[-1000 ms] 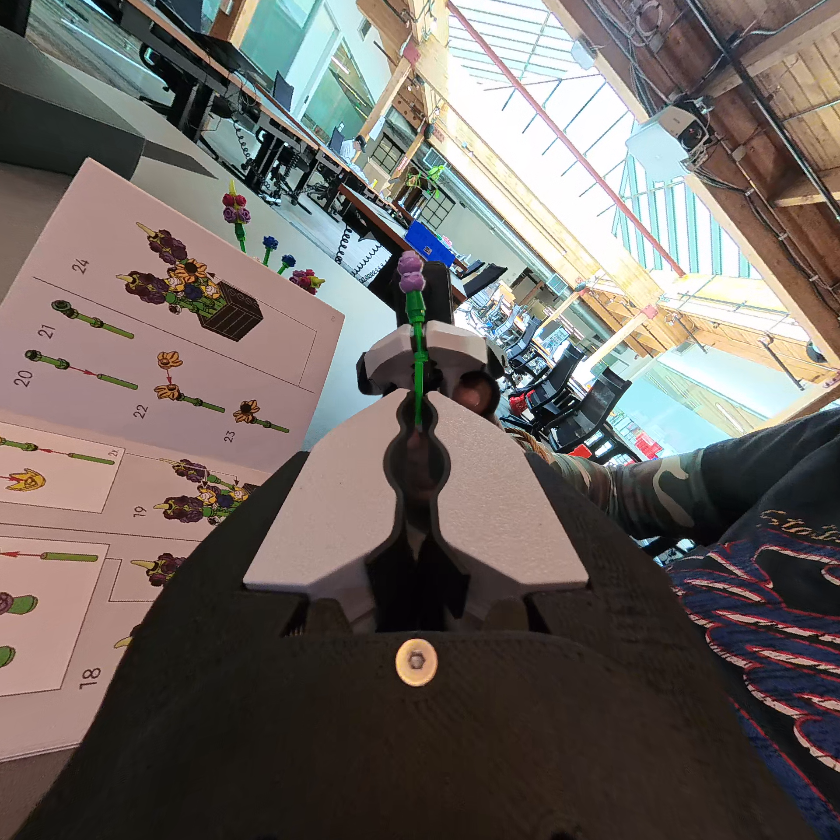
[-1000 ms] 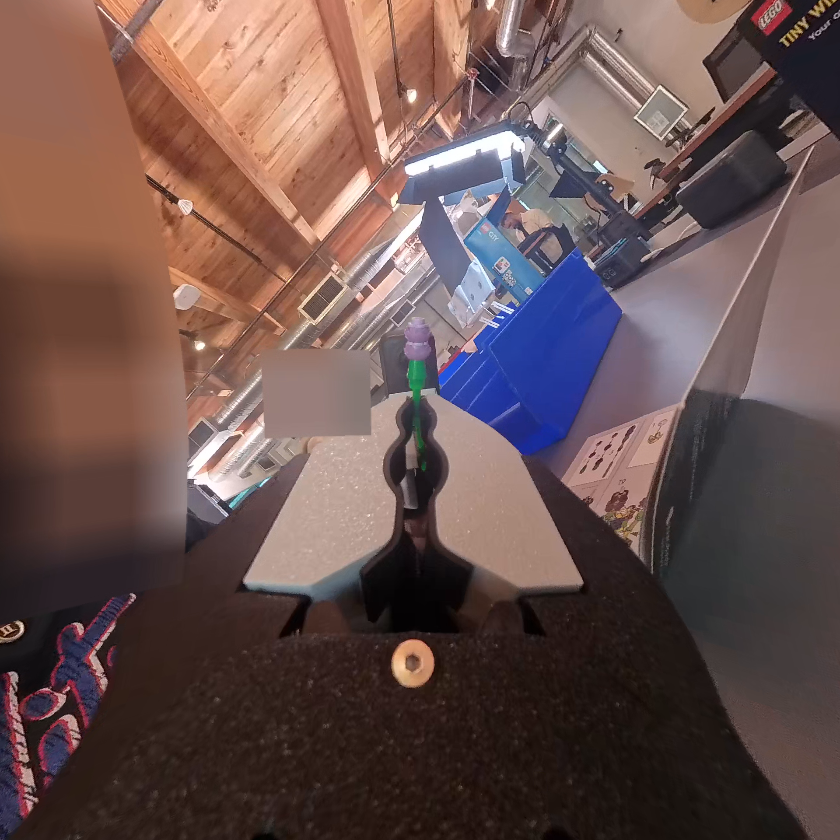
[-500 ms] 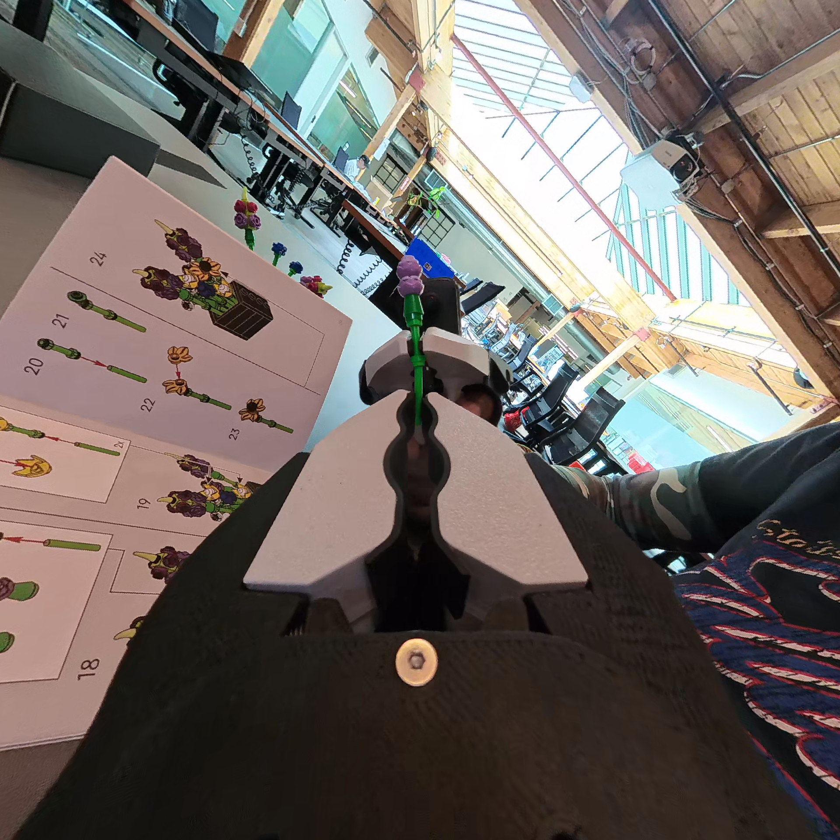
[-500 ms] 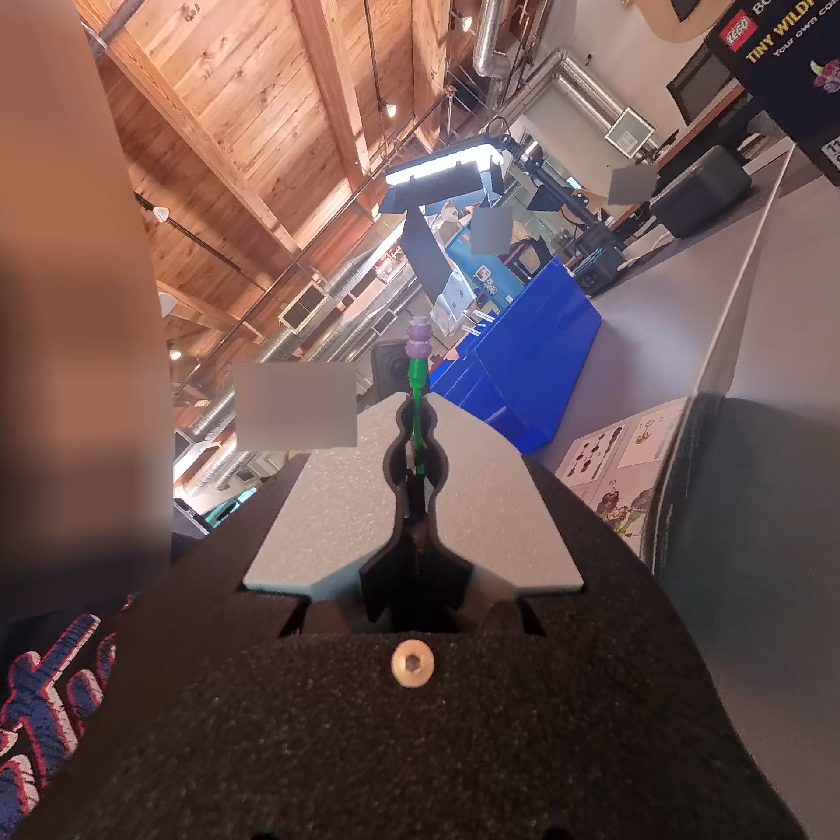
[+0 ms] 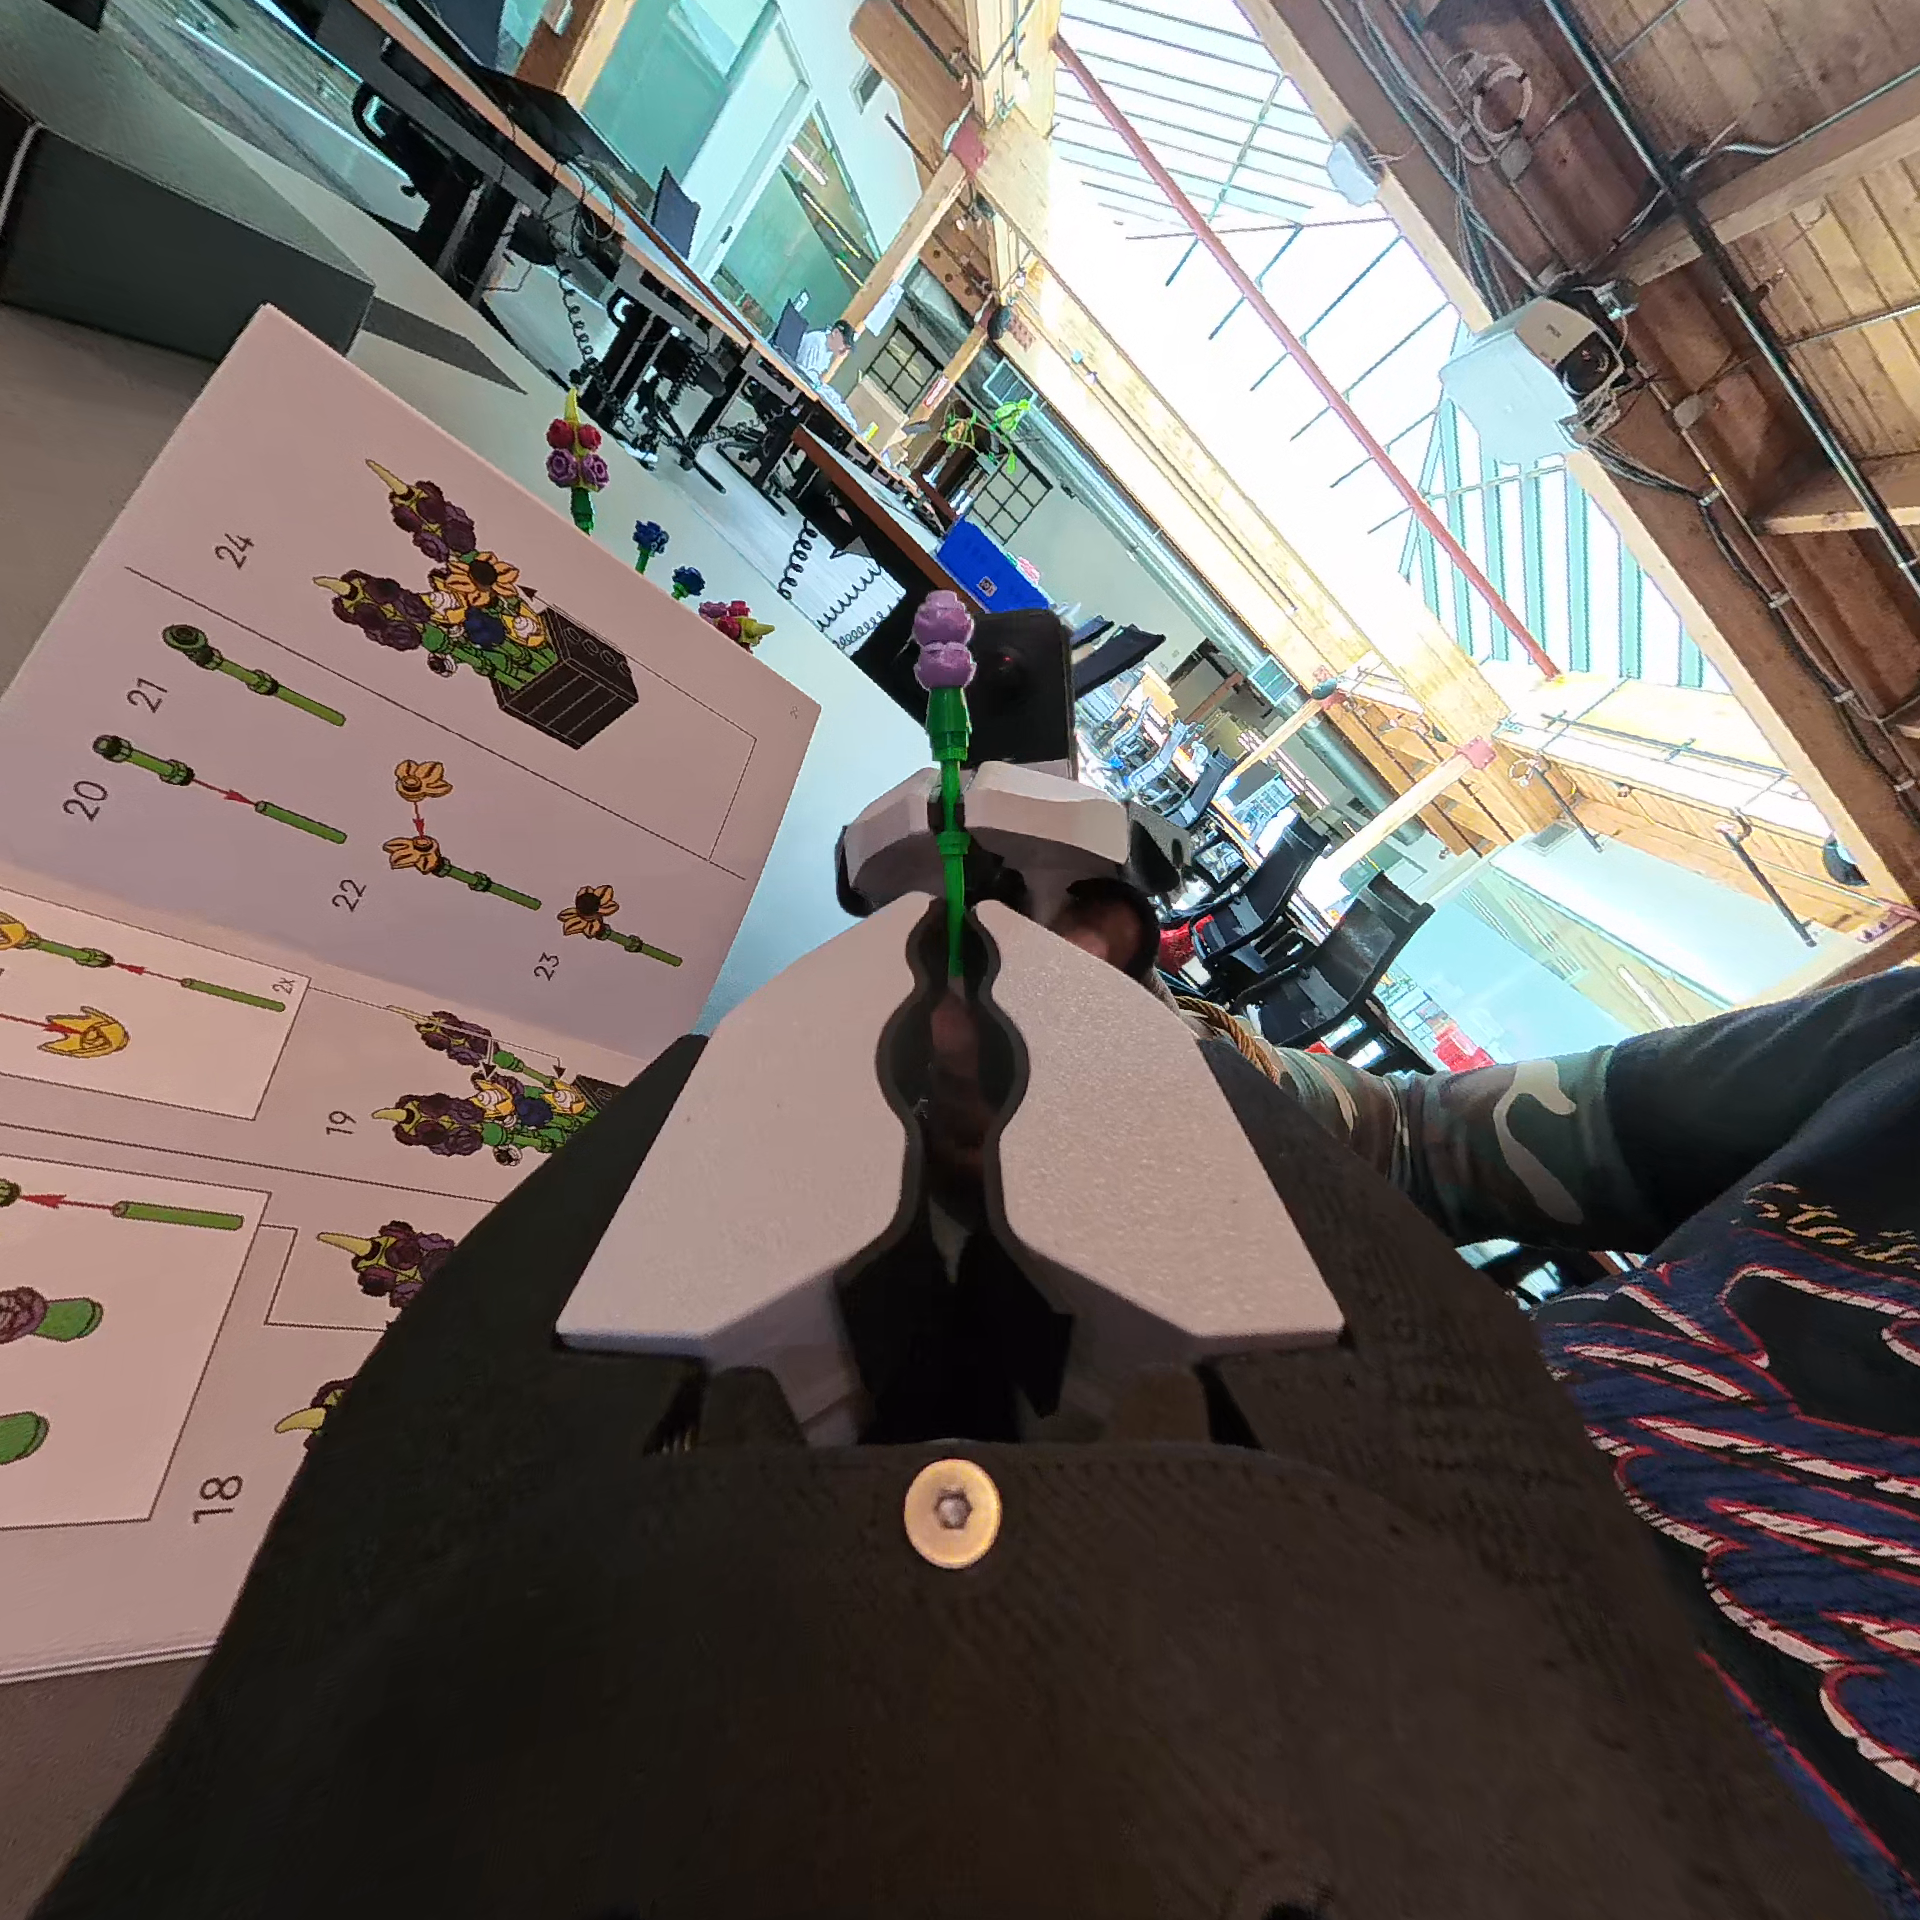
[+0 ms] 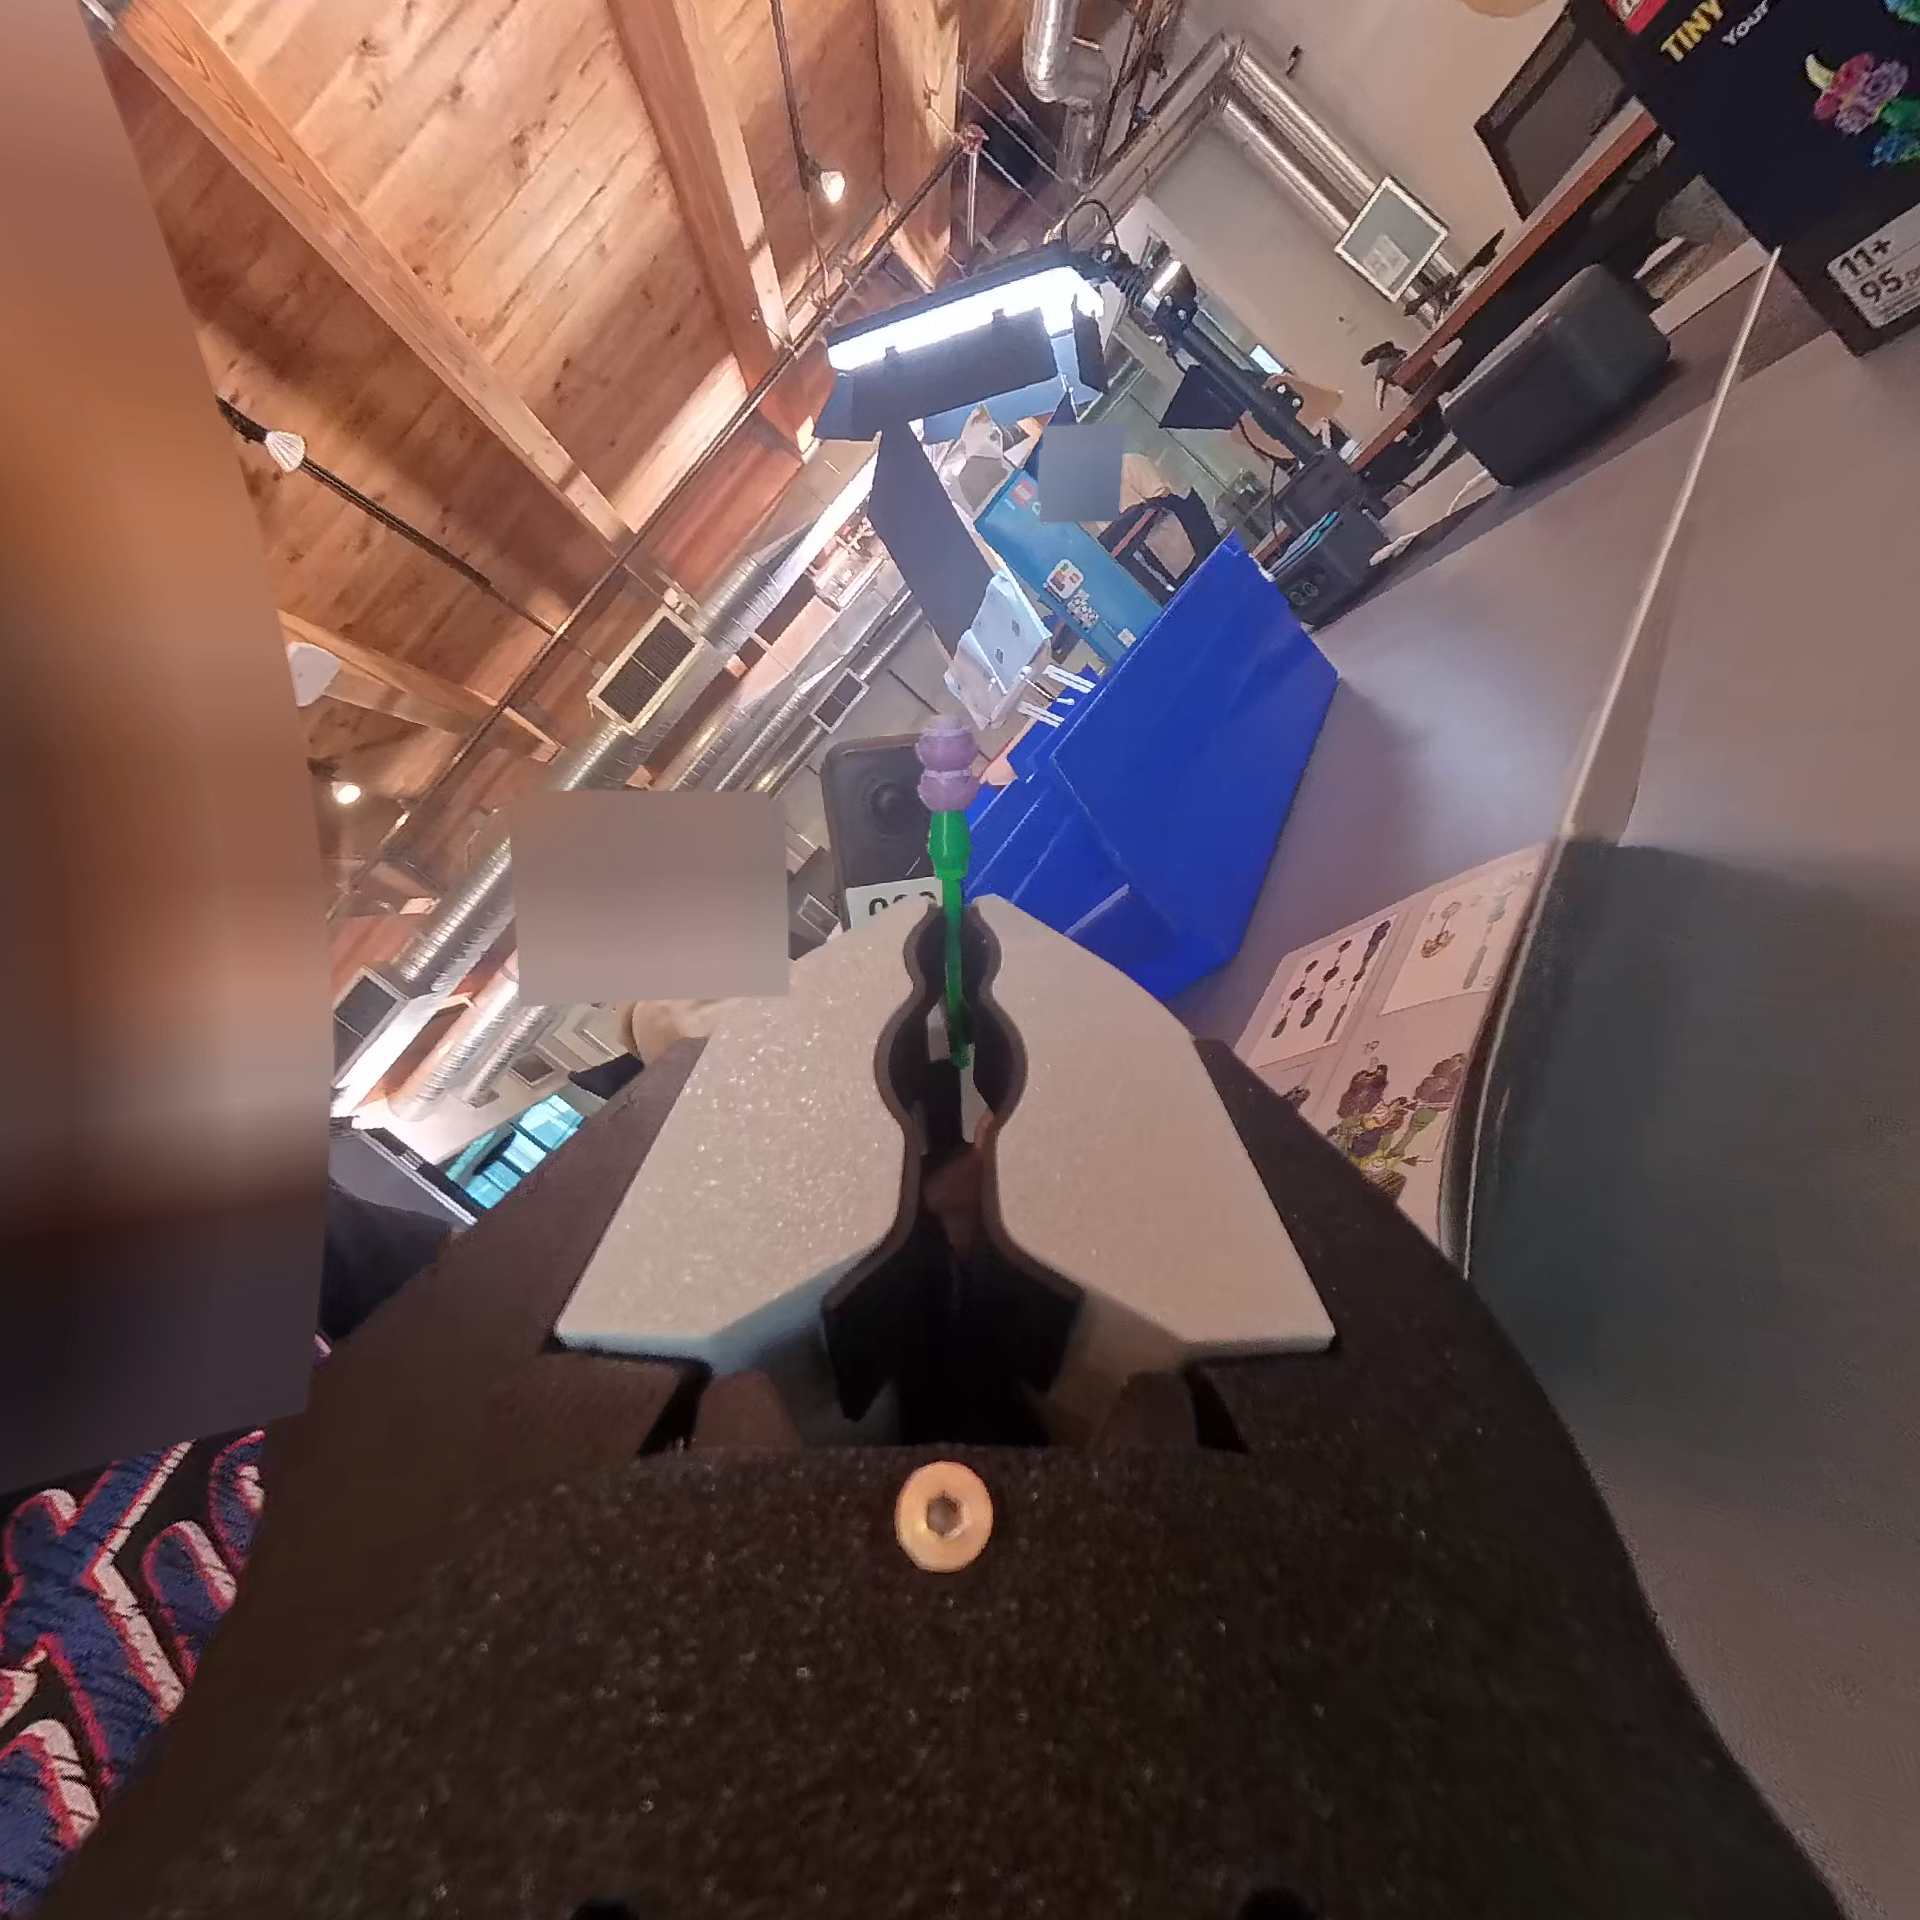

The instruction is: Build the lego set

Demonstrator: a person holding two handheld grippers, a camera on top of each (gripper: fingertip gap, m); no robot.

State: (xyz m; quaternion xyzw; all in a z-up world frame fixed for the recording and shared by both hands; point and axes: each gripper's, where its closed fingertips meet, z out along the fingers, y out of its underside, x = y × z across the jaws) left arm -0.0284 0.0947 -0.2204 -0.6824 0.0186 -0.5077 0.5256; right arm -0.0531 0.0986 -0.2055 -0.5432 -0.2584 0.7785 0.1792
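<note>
A thin green lego stem point(image 5: 950, 868) topped with two purple buds point(image 5: 942, 649) stands upright in the air. My left gripper point(image 5: 951, 920) is shut on the stem's lower end. My right gripper point(image 5: 961, 810) faces it and is shut on the same stem just above, below the buds. In the right wrist view the stem point(image 6: 952, 971) runs up between my right gripper's closed fingertips point(image 6: 951, 914), with its lower tip inside the jaw hollow and the buds point(image 6: 945, 769) above. The left gripper's black camera point(image 6: 878, 816) shows right behind.
An open instruction booklet point(image 5: 343, 862) lies on the grey table at left, also in the right wrist view point(image 6: 1371, 1029). Several small built flowers point(image 5: 575, 462) stand beyond it. Blue bins point(image 6: 1174, 769), a dark lego box point(image 6: 1808, 114) and a grey panel point(image 6: 1683, 1091) are at right. A person's sleeve point(image 5: 1507, 1143) is close. The grippers are tip to tip, or close to it.
Both grippers stay shut on the stem. The pair has shifted and tilted slightly, so the booklet and the background slide a little in both views.
</note>
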